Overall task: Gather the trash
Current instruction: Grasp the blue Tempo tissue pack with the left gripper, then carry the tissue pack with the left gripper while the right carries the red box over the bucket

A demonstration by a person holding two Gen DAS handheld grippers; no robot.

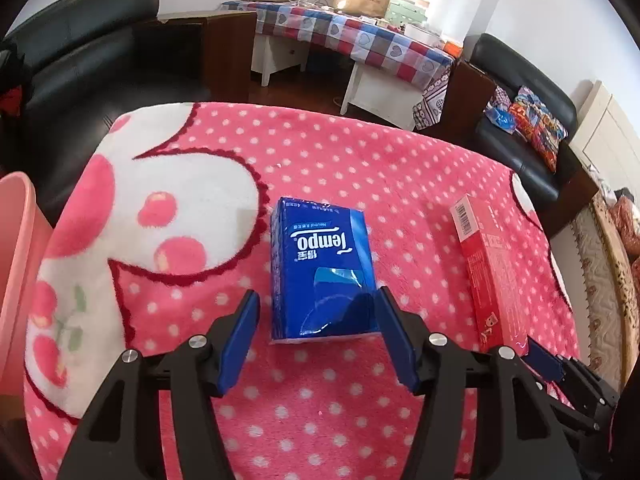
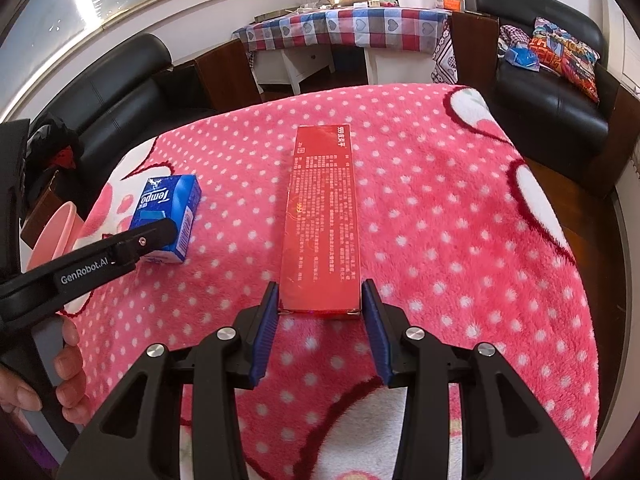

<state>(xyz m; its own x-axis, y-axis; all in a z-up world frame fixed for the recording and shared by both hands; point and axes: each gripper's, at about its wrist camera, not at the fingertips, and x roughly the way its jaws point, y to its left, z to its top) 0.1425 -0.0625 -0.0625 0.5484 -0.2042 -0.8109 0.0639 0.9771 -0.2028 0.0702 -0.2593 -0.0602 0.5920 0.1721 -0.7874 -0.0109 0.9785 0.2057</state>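
A blue Tempo tissue pack (image 1: 324,268) lies on the pink dotted blanket (image 1: 360,168). My left gripper (image 1: 318,296) is open around the pack's near end: the right pad sits at its corner, and the left pad stands clear with blanket showing in between. In the right wrist view the left gripper's black finger (image 2: 120,248) reaches over the tissue pack (image 2: 168,212). A long red box (image 2: 322,220) lies flat on the blanket, and my right gripper (image 2: 321,285) is shut on its near end, a pad against each side. The left wrist view shows the red box (image 1: 488,276) at the right.
A pink bin (image 1: 16,260) stands off the blanket's left edge, and its rim (image 2: 56,236) also shows in the right wrist view. Black leather seats (image 1: 92,52) (image 2: 552,92) ring the blanket. A table with a checked cloth (image 2: 344,26) stands behind. A person's hand (image 2: 68,380) holds the left gripper.
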